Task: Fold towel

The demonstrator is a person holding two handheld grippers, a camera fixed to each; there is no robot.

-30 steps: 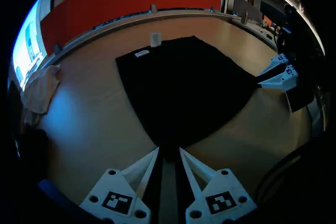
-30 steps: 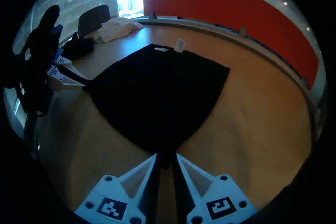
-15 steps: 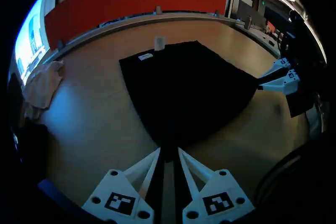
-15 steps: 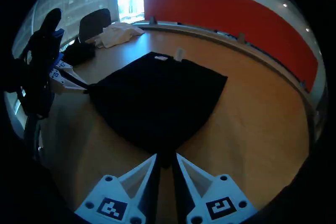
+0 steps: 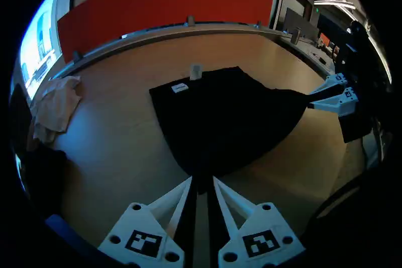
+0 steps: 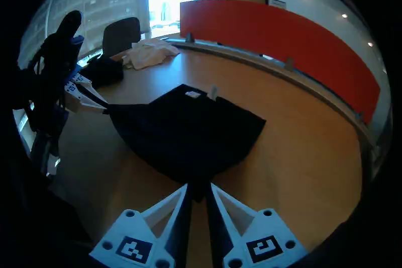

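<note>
A black towel (image 5: 226,112) (image 6: 191,127) is spread over the wooden table (image 5: 120,132), its two near corners raised off the surface. My left gripper (image 5: 202,187) is shut on one near corner, and the same gripper appears at the left of the right gripper view (image 6: 103,108). My right gripper (image 6: 199,193) is shut on the other near corner; in the left gripper view it is at the right (image 5: 307,103), pinching the cloth. A white tag (image 5: 179,87) (image 6: 192,94) lies on the towel's far edge.
A small white upright object (image 5: 195,71) (image 6: 213,92) stands at the towel's far edge. Crumpled pale cloth (image 5: 55,107) (image 6: 148,52) lies on the table by a dark chair (image 6: 119,36). A red partition (image 5: 166,6) (image 6: 291,36) runs behind the table's curved rim.
Both grippers have risen and drawn back with their corners. The towel's near part has lifted off the table and the towel looks smaller and farther off.
</note>
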